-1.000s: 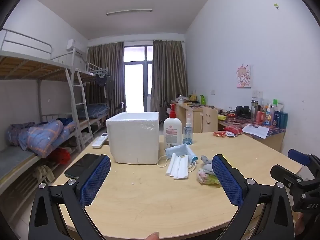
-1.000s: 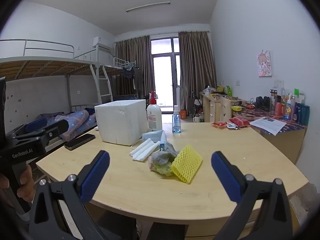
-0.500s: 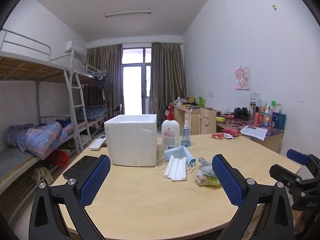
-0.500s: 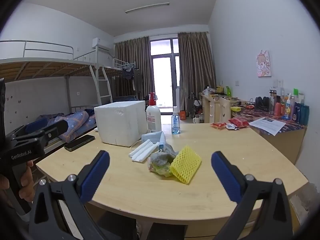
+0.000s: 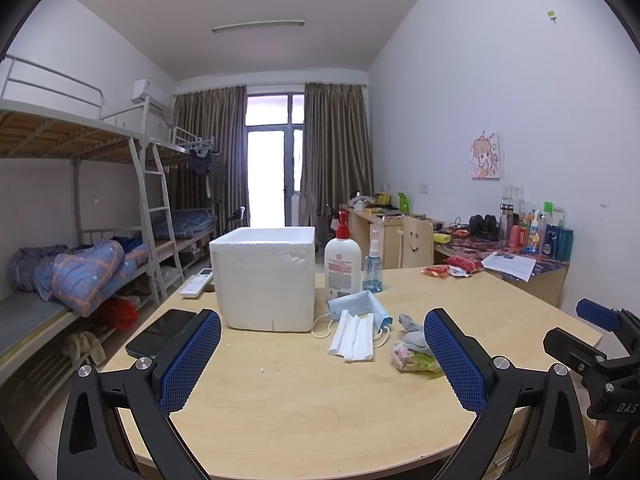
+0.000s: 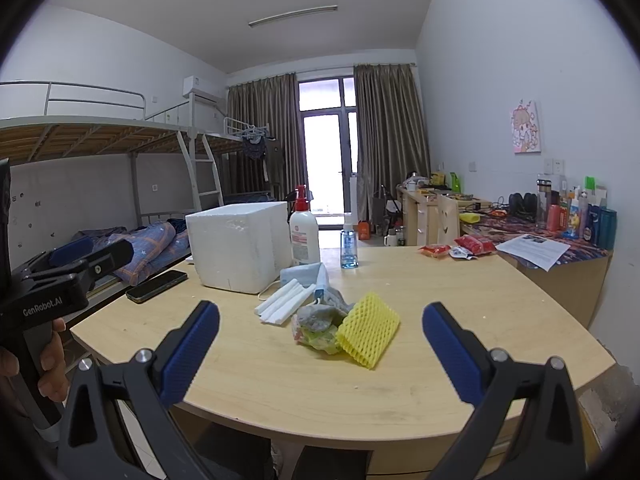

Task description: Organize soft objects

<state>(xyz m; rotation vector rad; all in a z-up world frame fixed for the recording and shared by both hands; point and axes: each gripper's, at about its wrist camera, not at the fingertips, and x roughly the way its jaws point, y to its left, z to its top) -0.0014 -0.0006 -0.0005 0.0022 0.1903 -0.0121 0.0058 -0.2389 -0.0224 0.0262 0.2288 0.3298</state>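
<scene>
Left gripper (image 5: 322, 354) and right gripper (image 6: 321, 347) both hang over the near edge of the table (image 6: 400, 384), fingers spread wide and grasping nothing. Ahead of the right gripper at 12 o'clock lie a yellow net (image 6: 368, 329) touching a crumpled bag (image 6: 316, 334), with a grey cloth (image 6: 320, 314) on top; white foam strips (image 6: 285, 303) and a blue mask (image 6: 302, 274) sit just beyond at 11 o'clock. Farther still, at 11 o'clock, stands a foam box (image 6: 238, 246), with a pump bottle (image 6: 304, 232) and spray bottle (image 6: 349, 246) beside it and a phone (image 6: 157, 286) at 10 o'clock.
</scene>
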